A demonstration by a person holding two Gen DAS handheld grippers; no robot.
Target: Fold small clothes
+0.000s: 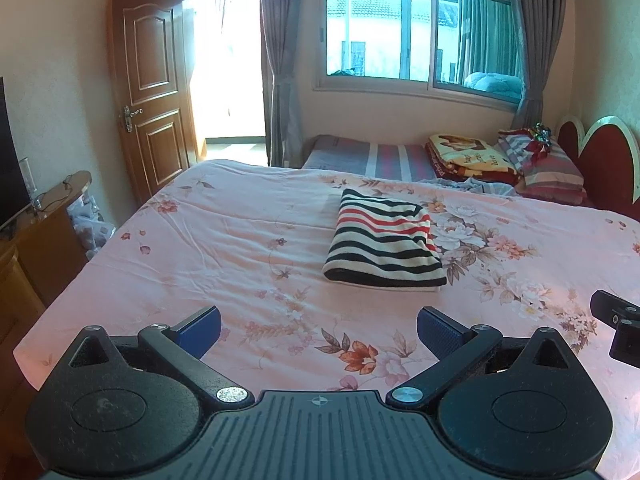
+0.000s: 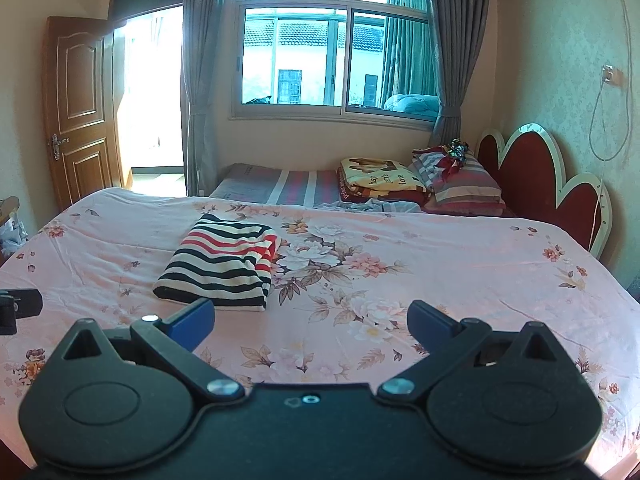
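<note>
A: Where is the shirt (image 1: 384, 242)?

B: Folded on the bed (image 1: 200, 232), on the pink floral sheet (image 2: 440, 248), ahead of both claws and apart from them. It's a striped rectangle, black and cream with red bands toward the far end.

A: Which way does it run?

B: Its long axis leads away from the cameras toward the window (image 2: 336, 56). The thick folded edge faces us; the far right corner is a little rumpled.

A: And the claws?

B: The left claw (image 1: 319, 330) has its blue pads spread wide with nothing between them, only sheet. The right claw (image 2: 311, 322) is just as wide and empty, with the shirt ahead to its left.

A: Room to move?

B: Bare sheet lies all round the shirt. The bed's left edge drops beside a cabinet (image 1: 36, 240); the headboard (image 2: 544, 184) bounds the right.

A: Any writing?

B: The blanket (image 2: 380, 180) beyond shows "love"; the rest is too small to read.
</note>
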